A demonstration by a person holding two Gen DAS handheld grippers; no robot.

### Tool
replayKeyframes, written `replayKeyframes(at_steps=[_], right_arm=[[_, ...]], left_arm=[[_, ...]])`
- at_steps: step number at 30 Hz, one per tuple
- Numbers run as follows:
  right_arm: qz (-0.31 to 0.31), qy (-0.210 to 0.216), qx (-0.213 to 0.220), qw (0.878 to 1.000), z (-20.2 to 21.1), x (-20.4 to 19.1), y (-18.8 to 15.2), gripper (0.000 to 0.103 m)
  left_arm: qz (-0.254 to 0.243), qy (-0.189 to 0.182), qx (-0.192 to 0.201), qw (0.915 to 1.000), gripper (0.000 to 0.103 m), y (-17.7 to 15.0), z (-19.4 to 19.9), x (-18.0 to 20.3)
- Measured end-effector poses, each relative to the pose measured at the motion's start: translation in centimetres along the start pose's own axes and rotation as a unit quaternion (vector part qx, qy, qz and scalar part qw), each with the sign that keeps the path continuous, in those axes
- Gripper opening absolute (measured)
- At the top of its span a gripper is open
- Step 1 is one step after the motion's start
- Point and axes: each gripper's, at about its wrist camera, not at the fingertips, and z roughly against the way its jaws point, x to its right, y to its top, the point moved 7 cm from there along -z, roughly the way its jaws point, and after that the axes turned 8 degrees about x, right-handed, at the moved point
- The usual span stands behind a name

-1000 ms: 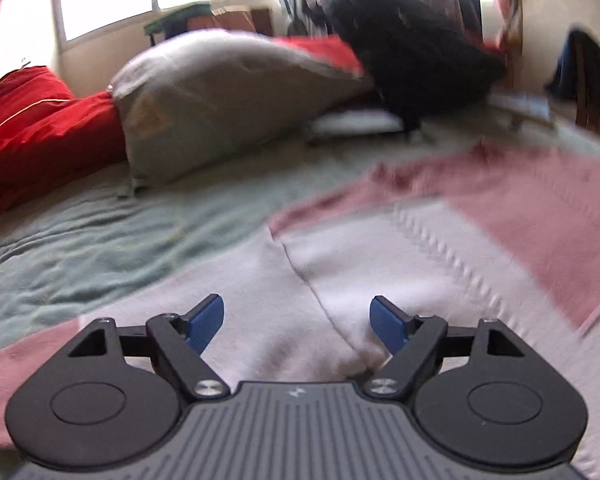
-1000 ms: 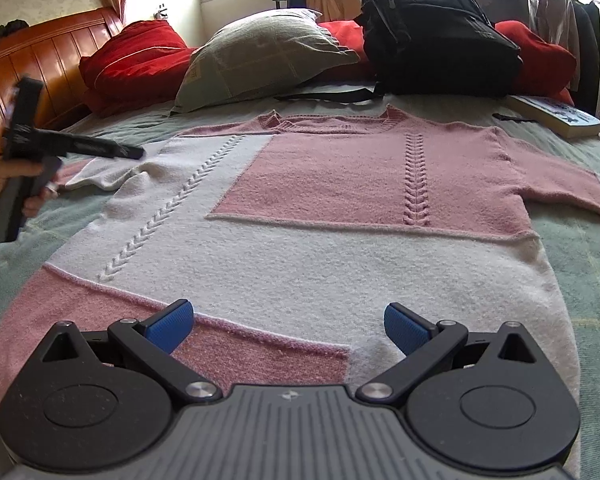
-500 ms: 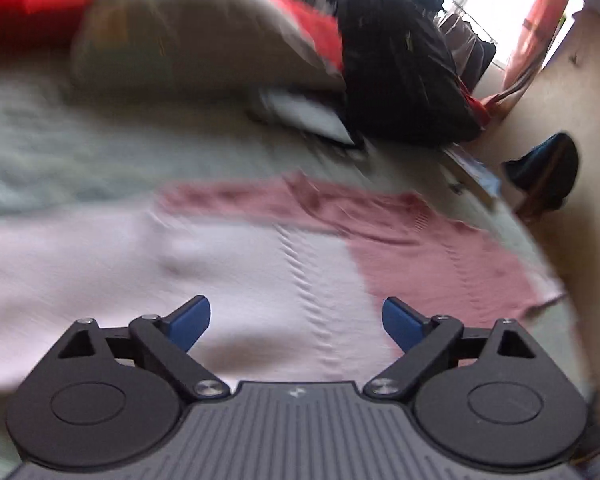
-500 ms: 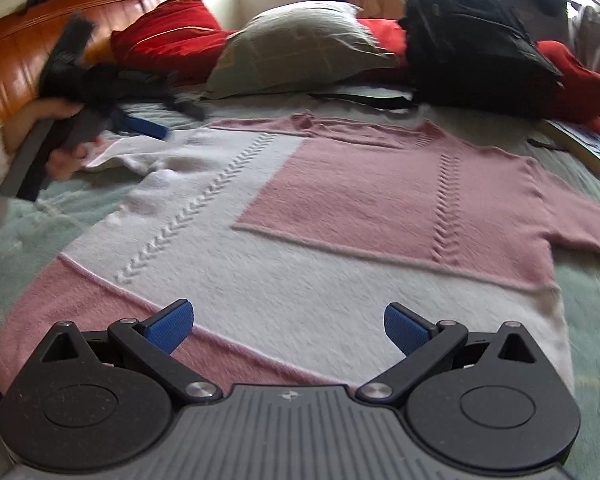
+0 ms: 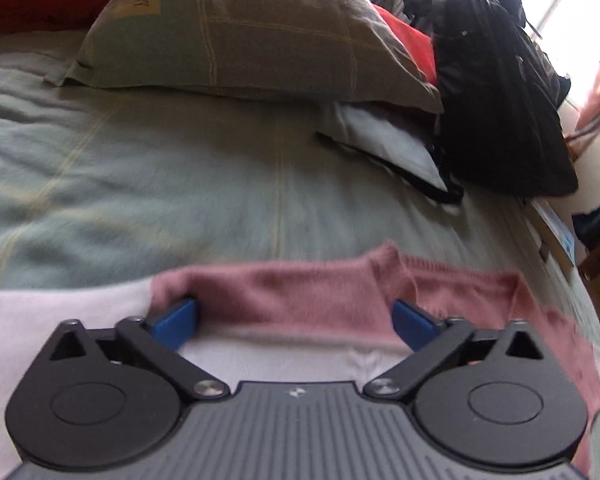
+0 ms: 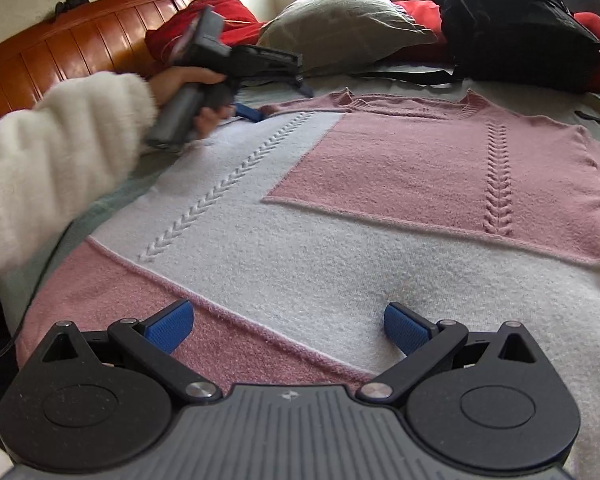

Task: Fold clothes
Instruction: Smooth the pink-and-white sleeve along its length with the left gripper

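Left tool [image 5: 294, 322] wide at sweater [image 6: 340, 216] shoulder, right tool [image 6: 286, 326] wide over hem.
Looks set for gripping; needs both closing on knit.

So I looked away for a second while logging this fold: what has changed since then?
The left gripper swung from the sweater's left sleeve up to its pink shoulder edge, jaws open around it, nothing gripped. The right gripper stays open over the hem; the sweater still lies flat.
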Motion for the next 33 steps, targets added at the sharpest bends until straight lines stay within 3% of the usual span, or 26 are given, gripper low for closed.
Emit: replayKeyframes(at_steps=[5,14,17,22,26,30,33], right_arm=[[0.004,0.005,0.003,1.0,0.2,0.0,0.0,0.103],[-0.013,-0.015,0.002,1.0,1.4,-0.6,0.0,0.103],[-0.012,-0.02,-0.002,1.0,1.6,-1.2,-0.1,0.103],[-0.004,-0.03,-0.007,1.0,2.0,-2.4,0.0,0.103],[0.001,-0.044,-0.013,0.999,2.0,-2.9,-0.1,0.103],[0.004,-0.058,-0.019,0.998,1.7,-3.4,-0.1,0.103],[0.009,-0.063,-0.022,0.998,1.8,-3.7,-0.1,0.103]], left_arm=[[-0.027,0.019,-0.003,0.9994,0.101,0.1,0.2,0.8],[-0.063,0.006,0.0,0.998,0.102,1.2,10.8,-0.1],[-0.057,0.002,-0.013,0.9983,0.102,-0.9,12.6,-1.9],[-0.005,-0.004,-0.046,0.9989,0.101,-6.0,12.8,-5.7],[-0.045,-0.023,-0.041,0.9979,0.102,-7.1,14.6,-5.3],[-0.012,-0.073,0.0,0.9973,0.102,-5.0,15.7,-4.4],[0.0,-0.086,-0.003,0.9963,0.102,-5.3,14.5,-4.0]])
